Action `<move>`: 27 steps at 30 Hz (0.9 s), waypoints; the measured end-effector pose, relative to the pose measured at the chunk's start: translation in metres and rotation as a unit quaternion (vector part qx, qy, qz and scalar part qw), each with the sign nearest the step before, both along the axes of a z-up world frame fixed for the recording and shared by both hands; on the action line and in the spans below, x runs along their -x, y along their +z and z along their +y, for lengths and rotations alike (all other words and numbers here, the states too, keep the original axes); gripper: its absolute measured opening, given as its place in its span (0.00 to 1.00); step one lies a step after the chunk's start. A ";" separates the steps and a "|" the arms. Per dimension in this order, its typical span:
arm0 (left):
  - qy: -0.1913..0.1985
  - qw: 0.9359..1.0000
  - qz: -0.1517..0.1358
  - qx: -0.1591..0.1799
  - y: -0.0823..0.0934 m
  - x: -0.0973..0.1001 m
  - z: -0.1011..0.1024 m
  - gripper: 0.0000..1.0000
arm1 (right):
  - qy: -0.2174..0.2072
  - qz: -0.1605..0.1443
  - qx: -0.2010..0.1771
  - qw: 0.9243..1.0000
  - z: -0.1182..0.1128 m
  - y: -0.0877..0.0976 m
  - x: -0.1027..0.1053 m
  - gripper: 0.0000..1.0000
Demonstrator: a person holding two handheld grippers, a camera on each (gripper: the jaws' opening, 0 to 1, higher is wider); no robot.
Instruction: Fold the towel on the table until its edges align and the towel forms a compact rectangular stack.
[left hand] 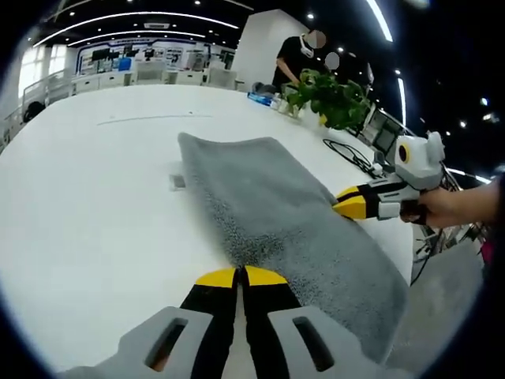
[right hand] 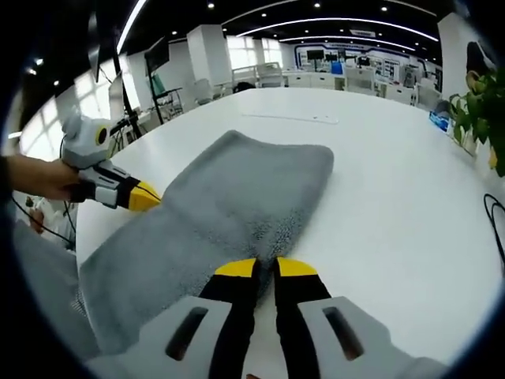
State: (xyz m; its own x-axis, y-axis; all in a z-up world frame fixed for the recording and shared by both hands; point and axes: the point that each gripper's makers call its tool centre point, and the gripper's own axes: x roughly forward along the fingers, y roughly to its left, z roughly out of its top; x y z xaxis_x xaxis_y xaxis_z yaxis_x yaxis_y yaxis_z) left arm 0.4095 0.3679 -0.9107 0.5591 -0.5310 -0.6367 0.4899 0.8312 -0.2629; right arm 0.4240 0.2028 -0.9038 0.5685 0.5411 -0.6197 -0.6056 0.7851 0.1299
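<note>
left tool (left hand: 240, 276) sits at the bottom of the left gripper view, its two yellow-tipped jaws pressed together with no gap we can see, right at the near long edge of the grey towel (left hand: 284, 213); whether a bit of cloth is pinched between them we cannot tell. right tool (right hand: 265, 267) looks much the same in the right gripper view, jaws closed tight at the opposite long edge of the towel (right hand: 237, 197), again with no clear sign of cloth caught in them.

the towel lies flat on the white table (left hand: 95, 189) as a long, narrow strip. its long axis runs away from the person, from the table edge nearest them toward the middle of the table. the two tools face each other across the towel's short width, one on each long side, both about midway along its length, so neither is clearly nearer the cloth than the other.

in the left gripper view the right tool (left hand: 351, 204) comes in from the right, held by a hand (left hand: 442, 207), roughly level and pointing at the towel's edge. in the right gripper view the left tool (right hand: 146, 197) enters from the left in a mirrored pose.

we judge the next fold would bring one short end over the other
</note>
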 end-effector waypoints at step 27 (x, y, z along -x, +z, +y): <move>-0.181 0.980 -0.069 -0.049 0.039 0.083 -0.010 0.29 | 0.117 -0.024 0.003 0.993 0.011 0.037 0.056 0.24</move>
